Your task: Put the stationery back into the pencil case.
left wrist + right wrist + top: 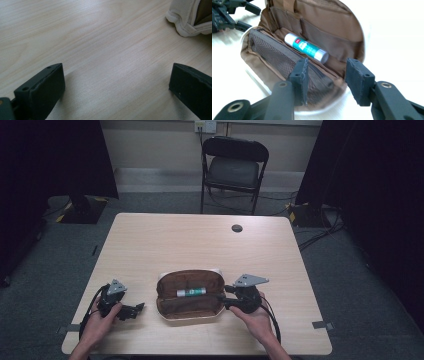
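— Where's the white-and-teal glue stick (pixel 306 47) sitting?

— In the brown fabric pencil case (pixel 190 308) lying open on the pale wooden table (pixel 165 240). My right gripper (pixel 326 77) is hovering at its rim, jaws apart, gripping nothing.

— And the left gripper (pixel 139 309)?

— Released, resting aside. I'm judging the stick placed; next comes closing the case.

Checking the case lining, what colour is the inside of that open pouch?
Brown inside the pouch, clearest in the right gripper view.
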Demonstrator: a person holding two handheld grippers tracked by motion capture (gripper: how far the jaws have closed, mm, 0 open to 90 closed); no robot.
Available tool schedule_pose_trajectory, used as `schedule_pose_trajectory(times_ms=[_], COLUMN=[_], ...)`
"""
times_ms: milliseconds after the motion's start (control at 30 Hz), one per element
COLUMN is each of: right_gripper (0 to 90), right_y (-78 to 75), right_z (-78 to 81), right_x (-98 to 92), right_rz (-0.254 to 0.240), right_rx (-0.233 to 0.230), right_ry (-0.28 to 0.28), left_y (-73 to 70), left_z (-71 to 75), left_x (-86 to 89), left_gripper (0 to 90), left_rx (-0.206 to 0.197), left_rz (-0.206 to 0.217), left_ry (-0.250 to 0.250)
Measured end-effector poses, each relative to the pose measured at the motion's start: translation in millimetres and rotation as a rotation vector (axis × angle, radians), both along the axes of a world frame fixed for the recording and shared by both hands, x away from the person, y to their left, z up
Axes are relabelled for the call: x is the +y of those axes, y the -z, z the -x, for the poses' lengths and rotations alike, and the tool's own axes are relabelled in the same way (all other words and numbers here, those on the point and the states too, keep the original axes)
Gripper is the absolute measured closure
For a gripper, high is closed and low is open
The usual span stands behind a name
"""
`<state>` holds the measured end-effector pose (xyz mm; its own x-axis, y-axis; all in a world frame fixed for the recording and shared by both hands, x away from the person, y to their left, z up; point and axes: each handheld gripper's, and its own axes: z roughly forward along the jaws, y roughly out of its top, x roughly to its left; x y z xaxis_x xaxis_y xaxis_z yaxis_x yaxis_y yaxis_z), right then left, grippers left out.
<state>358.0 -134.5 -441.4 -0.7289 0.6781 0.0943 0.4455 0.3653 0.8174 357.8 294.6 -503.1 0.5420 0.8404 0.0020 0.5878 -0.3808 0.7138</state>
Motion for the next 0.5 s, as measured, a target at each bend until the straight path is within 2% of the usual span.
schedule_pose_trajectory(times_ms=[267, 500], right_gripper=[46.2, 39.9], right_y=[2.2, 13.0], right_z=[4.5, 5.3], right_x=[-31.3, -64.5], right_rz=[0.015, 0.056], right_rx=[0.002, 0.024], right_ry=[0.066, 0.147], left_y=[-0.1, 0.1], left_z=[1.0, 1.4], left_x=[0.3, 0.0], left_gripper=[0.0, 0.0], left_rx=[0.001, -0.001], left_rz=[-0.002, 0.004], left_ry=[0.002, -0.003])
